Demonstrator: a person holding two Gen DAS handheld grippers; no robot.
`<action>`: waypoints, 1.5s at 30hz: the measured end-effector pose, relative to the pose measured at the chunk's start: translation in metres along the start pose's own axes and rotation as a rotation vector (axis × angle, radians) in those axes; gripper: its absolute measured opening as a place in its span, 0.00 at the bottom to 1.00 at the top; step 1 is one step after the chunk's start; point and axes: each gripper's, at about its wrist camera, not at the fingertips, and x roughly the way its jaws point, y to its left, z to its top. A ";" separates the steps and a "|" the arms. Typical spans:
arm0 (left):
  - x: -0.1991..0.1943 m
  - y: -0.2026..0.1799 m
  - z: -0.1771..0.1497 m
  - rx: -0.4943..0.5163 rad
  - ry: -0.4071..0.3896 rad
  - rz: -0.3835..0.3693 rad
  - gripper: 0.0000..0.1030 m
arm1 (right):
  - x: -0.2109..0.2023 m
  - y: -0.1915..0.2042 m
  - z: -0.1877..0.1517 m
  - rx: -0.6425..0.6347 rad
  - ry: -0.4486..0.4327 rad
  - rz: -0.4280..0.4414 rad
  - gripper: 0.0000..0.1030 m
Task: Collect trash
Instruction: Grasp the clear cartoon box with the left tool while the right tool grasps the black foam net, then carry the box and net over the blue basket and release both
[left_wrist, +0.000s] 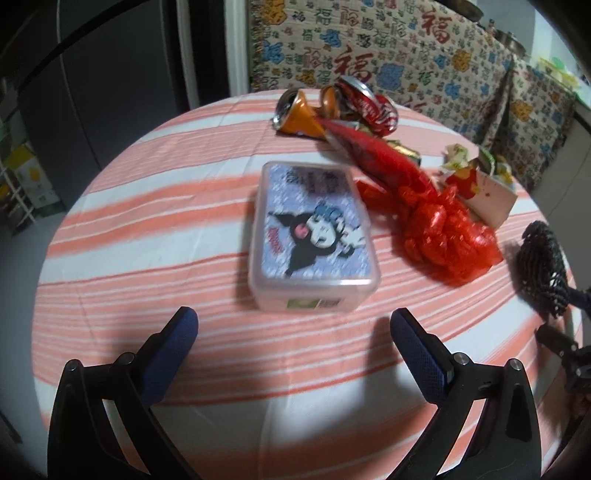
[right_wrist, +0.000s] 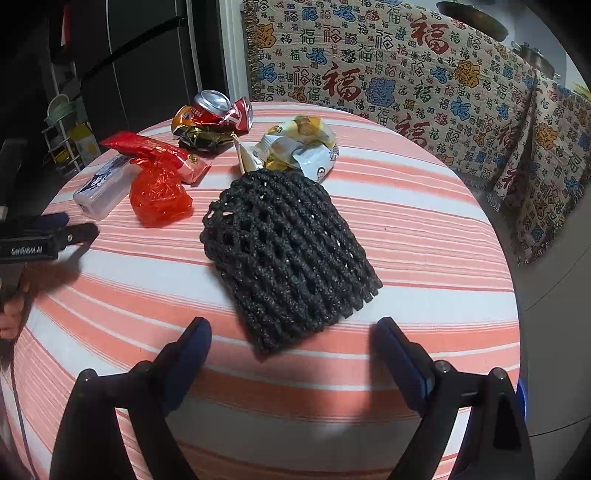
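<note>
1. I am holding my left tongs (left_wrist: 293, 325) spread wide with nothing between the pads, hovering just short of the clear plastic box (left_wrist: 308, 236) with the cartoon lid. It is sitting near the middle of the round table (left_wrist: 147, 206), and I am lining the pads up on either side of its near end so I can straddle it.
2. I am holding my right tongs (right_wrist: 293, 332) spread as well, empty, aiming at the near end of the black foam net (right_wrist: 284, 254), which is lying flat on the striped cloth toward the table's right edge. It looks soft, so I judge a pinch on its near edge should gather it.
3. The rest of the trash is waiting toward the far edge: the crushed cans (right_wrist: 216, 114) are sitting right at it, the red wrapper (right_wrist: 155, 151) and crumpled red bag (right_wrist: 159, 195) are lying just this side of them beside the box, and the snack bag (right_wrist: 299, 144) is lying just beyond the net.
4. I am seeing no bin in either view, so where this all goes I cannot tell.
</note>
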 end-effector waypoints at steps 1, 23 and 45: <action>0.002 -0.001 0.003 0.008 -0.004 -0.019 1.00 | 0.000 -0.001 0.000 -0.011 0.005 0.009 0.90; -0.001 0.013 0.032 0.032 -0.054 -0.115 0.61 | 0.002 0.007 0.047 -0.095 0.106 0.092 0.28; -0.035 0.011 -0.011 0.068 -0.049 -0.121 0.61 | -0.039 0.020 0.016 0.022 0.087 0.146 0.12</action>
